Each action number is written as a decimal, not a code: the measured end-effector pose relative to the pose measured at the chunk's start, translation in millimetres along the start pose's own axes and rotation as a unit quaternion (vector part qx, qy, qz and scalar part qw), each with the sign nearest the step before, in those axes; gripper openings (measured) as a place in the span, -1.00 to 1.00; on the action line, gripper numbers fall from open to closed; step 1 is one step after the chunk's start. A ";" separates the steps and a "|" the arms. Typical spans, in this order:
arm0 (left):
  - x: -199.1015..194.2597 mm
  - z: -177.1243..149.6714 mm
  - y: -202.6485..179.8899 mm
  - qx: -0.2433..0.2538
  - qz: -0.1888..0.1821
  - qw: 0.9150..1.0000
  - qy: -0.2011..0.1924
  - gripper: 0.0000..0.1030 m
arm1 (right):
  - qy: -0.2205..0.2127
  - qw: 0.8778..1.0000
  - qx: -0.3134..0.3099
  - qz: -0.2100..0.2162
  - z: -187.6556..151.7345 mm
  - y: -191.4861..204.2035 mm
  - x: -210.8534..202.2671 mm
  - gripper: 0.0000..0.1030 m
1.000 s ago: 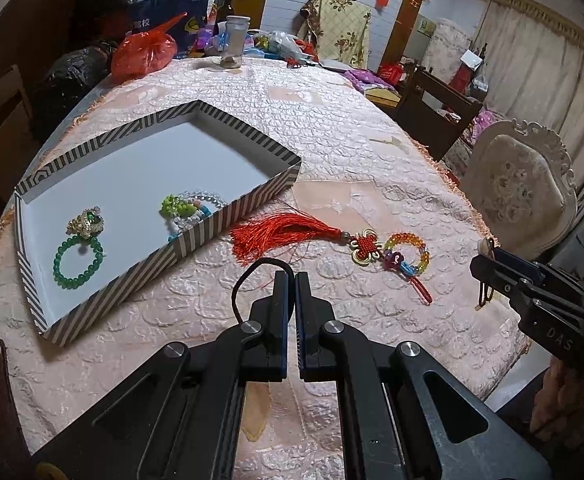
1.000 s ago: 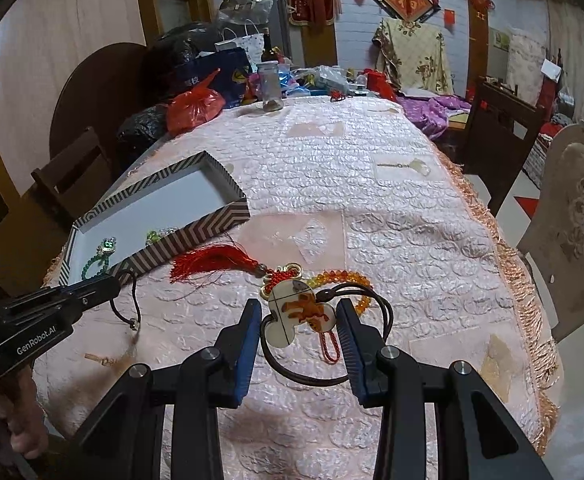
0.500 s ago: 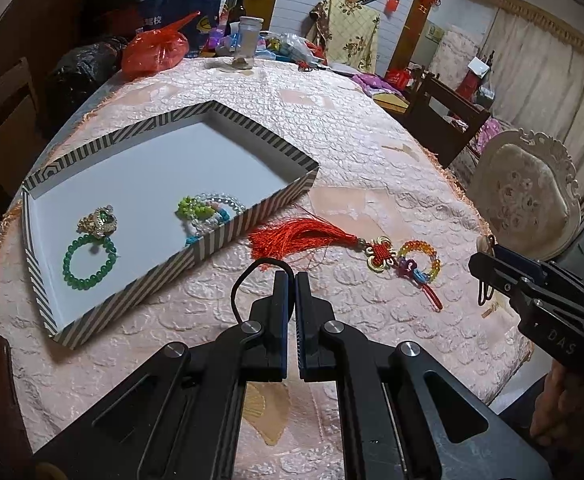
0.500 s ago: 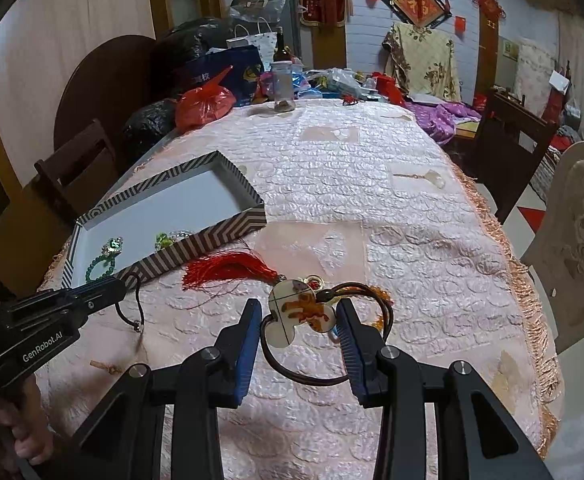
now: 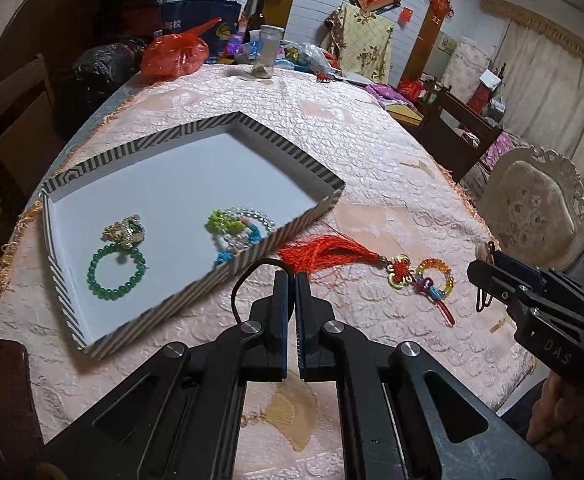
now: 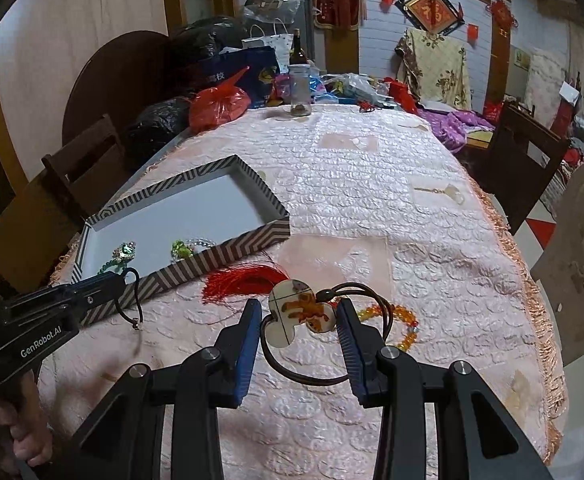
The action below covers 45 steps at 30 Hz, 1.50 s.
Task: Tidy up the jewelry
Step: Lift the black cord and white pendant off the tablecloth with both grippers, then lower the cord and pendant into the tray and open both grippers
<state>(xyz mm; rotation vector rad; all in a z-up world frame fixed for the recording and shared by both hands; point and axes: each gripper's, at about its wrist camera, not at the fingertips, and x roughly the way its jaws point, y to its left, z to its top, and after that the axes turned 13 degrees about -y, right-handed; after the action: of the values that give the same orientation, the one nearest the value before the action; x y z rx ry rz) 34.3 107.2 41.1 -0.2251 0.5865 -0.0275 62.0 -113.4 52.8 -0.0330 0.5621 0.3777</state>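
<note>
On the table: pink quilted cloth [image 5: 372,152] covers the top; a shallow striped box [image 5: 287,152] sits left of centre.
Box contents: green bead bracelet [image 5: 115,272] with a gold charm [image 5: 125,232] at its top; a cluster of pale, green and blue bracelets [image 5: 237,228] against the near wall.
Left gripper [image 5: 290,280]: jaws pressed together on a black cord [image 5: 247,276]; the cord loops up out of the tips and, in the right wrist view, hangs down with a small metal end just above the cloth.
Right gripper [image 6: 298,314]: jaws partly apart, clamped on a flat white pendant [image 6: 302,312] with an orange figure; the pendant is tilted, lifted off the cloth.
Pendant cord: dark loop [image 6: 332,376] droops from the pendant between the fingers.
Still on the cloth: red tassel [image 5: 328,252] with a knot and a ring of coloured beads [image 5: 436,276], just outside the box's near wall.
Far end: red bag [image 5: 173,54], glass jar [image 5: 267,50].
</note>
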 end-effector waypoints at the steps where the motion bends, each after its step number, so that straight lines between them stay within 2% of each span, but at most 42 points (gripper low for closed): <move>1: -0.4 1.2 1.5 0.000 0.002 1.000 -0.002 -0.97 | 0.000 1.000 0.000 0.000 0.8 1.0 0.7 -0.28; 14: -10.4 36.6 44.8 -0.018 0.032 0.999 -0.035 -0.97 | 0.009 1.000 0.001 0.013 16.0 16.8 25.9 -0.28; 25: 17.4 50.6 88.2 -0.040 0.033 0.998 -0.030 -0.97 | 0.001 0.999 -0.018 0.037 48.5 39.8 57.2 -0.28; 30: 32.0 59.1 103.7 -0.032 0.051 0.998 -0.028 -0.97 | -0.003 0.998 -0.020 0.063 65.8 58.7 81.2 -0.28; 35: 42.7 54.3 117.8 -0.029 0.087 0.995 -0.029 -0.97 | 0.002 0.996 -0.029 0.082 78.4 83.8 115.4 -0.28; 40: 48.2 42.3 128.5 -0.039 0.099 0.994 -0.024 -0.97 | 0.016 0.992 -0.029 0.119 85.7 105.8 151.5 -0.28; 45: 58.3 22.8 135.0 -0.049 0.097 0.994 -0.003 -0.97 | 0.042 0.990 -0.027 0.129 72.4 116.2 181.2 -0.28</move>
<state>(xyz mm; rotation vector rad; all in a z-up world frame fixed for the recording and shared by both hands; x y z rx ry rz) 90.3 238.2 -1.7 -0.2624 0.6028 0.1899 198.8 66.1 27.2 -0.0295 0.6418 0.6457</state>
